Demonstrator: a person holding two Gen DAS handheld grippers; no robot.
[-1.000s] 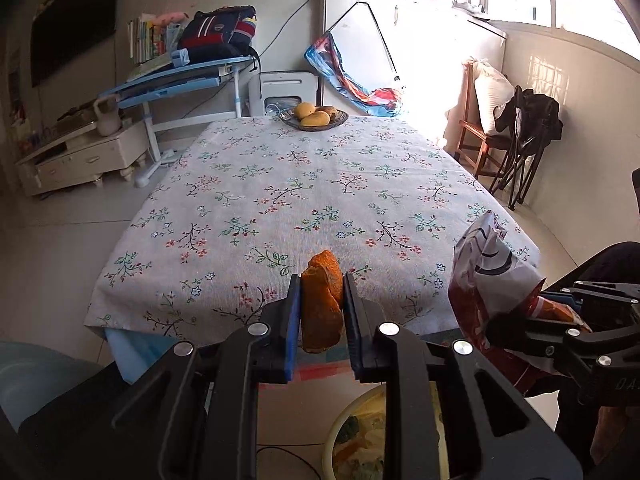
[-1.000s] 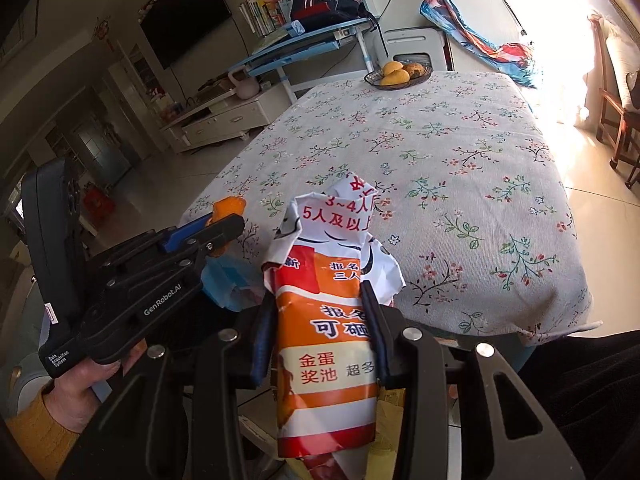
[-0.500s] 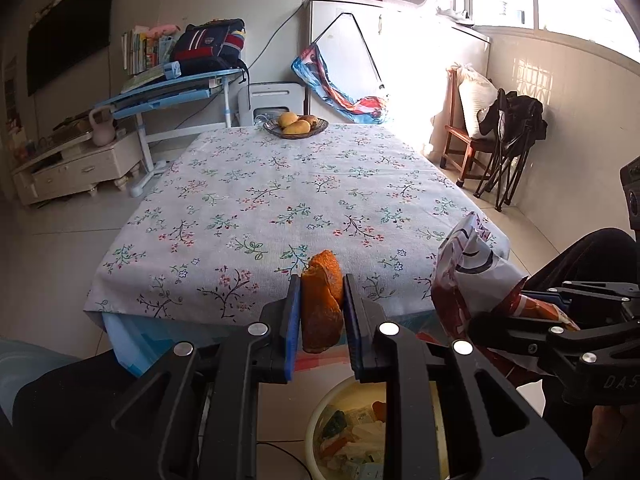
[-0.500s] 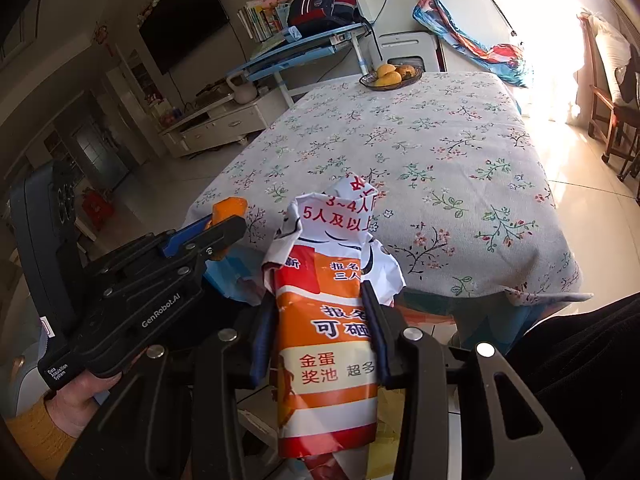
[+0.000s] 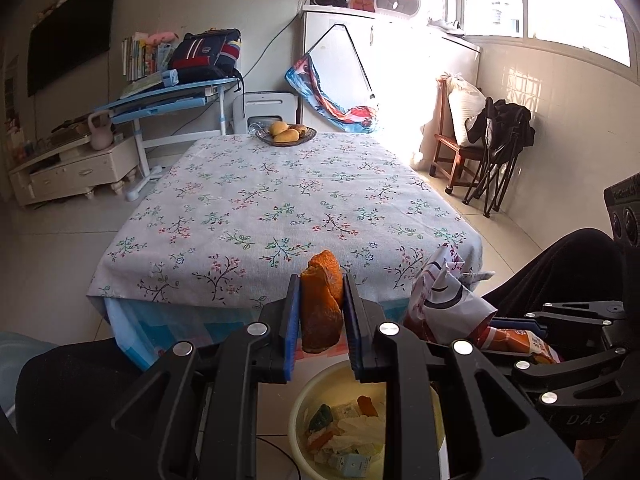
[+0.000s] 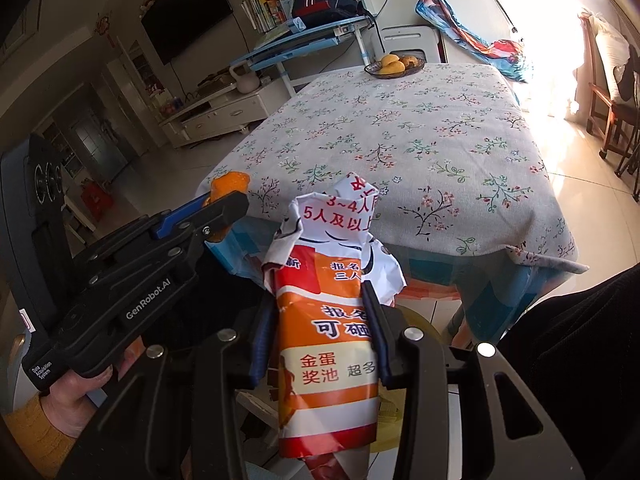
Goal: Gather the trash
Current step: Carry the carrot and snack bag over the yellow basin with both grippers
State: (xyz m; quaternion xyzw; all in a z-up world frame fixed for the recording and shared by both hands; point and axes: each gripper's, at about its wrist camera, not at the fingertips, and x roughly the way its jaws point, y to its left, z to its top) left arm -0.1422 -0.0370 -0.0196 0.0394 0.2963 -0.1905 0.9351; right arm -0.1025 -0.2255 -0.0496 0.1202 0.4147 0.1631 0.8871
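The left gripper (image 5: 321, 312) was closed on a piece of orange peel (image 5: 321, 300), its blue-padded fingers (image 5: 291, 320) pinching the peel from both sides so that it stood upright between them. Directly below the gripper, on the floor, sat a pale yellow trash bin (image 5: 304, 404) holding scraps of paper and bits of food waste. The right gripper (image 6: 320, 340) held a crumpled orange-and-white paper flyer (image 6: 328, 320) printed with red Chinese characters, its fingers (image 6: 374, 336) pressed against the flyer's two edges; the top of the flyer rose crumpled above the fingertips. In the left wrist view the flyer (image 5: 448, 304) showed at the right, just beside the peel, with the right gripper's black frame behind it. In the right wrist view the left gripper (image 6: 224, 208) showed at the left, the peel (image 6: 230, 184) sticking out past its tip, and a hand (image 6: 76, 404) in a mustard sleeve gripped its handle. Both grippers hung off the near edge of the counter (image 5: 280, 200), which was covered with a floral cloth. At the counter's far end stood a bowl of fruit (image 5: 286, 135). Beyond it were a blue desk (image 5: 168, 96) carrying a backpack (image 5: 208, 52), and a wooden chair (image 5: 452, 148) to the right in bright sunlight.
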